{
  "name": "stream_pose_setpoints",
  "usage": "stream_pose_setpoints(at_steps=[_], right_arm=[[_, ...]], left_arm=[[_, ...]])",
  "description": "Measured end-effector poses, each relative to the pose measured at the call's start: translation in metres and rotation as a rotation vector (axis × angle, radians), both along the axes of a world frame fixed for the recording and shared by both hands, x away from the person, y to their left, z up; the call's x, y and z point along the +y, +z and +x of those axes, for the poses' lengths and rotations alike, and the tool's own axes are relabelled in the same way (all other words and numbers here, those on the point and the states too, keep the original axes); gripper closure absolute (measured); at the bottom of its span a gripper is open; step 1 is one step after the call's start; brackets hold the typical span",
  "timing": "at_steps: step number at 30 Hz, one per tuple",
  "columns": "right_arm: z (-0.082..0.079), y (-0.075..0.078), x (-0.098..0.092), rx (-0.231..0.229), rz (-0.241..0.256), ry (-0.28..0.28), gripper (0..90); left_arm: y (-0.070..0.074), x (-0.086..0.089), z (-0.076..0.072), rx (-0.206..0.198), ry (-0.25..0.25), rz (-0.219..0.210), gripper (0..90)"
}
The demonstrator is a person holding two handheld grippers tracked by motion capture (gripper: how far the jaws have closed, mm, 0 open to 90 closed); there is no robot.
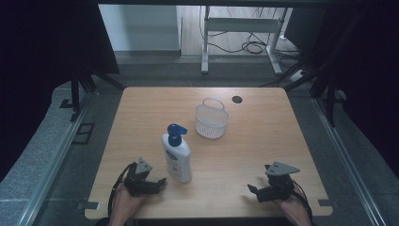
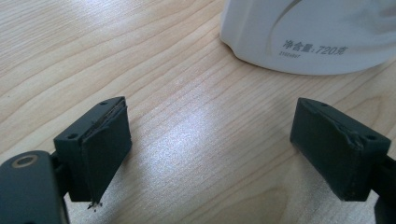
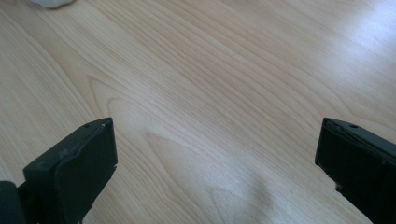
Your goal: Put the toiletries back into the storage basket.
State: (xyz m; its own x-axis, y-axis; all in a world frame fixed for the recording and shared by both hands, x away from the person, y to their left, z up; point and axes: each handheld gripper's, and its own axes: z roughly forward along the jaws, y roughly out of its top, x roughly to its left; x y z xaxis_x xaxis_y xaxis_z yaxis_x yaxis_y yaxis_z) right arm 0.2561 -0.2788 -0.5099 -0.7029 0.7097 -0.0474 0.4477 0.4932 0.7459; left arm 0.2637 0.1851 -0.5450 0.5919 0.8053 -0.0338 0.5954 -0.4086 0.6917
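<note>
The white pump bottle [image 1: 177,157] stands upright on the desk [image 1: 244,155], toward its near-left part, with a blue pump head [image 1: 176,132] on top and a label on its broad face; in the left gripper view its rounded base [image 2: 308,37] fills the upper right, printed with a content figure near the bottom edge. Judged from that figure and the full-looking body, it is probably fairly heavy for its size, with smooth, hard plastic walls that give a little under pressure and may slip between flat pads. The body looks broad one way and flatter the other, so the surest hold would be across the narrower depth, low to mid-height, where the weight sits; the pump neck is slim but likely a poor place to lift from, since the head can turn or press down. The left tool [image 1: 151,181] lies on the desk just beside the bottle's base, its jaws spread wide with bare wood between them and nothing held. The right tool [image 1: 259,190] rests well apart at the near-right, its jaws likewise set wide over bare wood. Beyond the bottle, toward the desk's far middle, stands a small white mesh basket [image 1: 211,120] with a handle, and behind it a dark cable hole [image 1: 236,99].
</note>
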Motion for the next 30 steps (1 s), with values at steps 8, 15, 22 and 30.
stream_pose_setpoints(at_steps=[8, 15, 22, 30], right_arm=[[0.0, 0.011, 0.01, -0.012, 0.094, 0.041, 0.0], [0.001, 0.015, 0.018, 0.005, 0.102, 0.066, 0.0], [0.002, 0.018, 0.029, 0.007, 0.099, 0.094, 0.0], [0.003, 0.023, 0.042, 0.001, 0.094, 0.133, 0.0]], left_arm=[[0.0, 0.0, 0.0, 0.0, -0.001, 0.003, 11.6], [0.0, 0.0, 0.0, 0.0, -0.002, 0.005, 11.7], [0.0, 0.0, 0.0, 0.0, -0.002, 0.005, 11.7], [0.0, 0.0, 0.0, 0.0, 0.0, 0.0, 11.7]])
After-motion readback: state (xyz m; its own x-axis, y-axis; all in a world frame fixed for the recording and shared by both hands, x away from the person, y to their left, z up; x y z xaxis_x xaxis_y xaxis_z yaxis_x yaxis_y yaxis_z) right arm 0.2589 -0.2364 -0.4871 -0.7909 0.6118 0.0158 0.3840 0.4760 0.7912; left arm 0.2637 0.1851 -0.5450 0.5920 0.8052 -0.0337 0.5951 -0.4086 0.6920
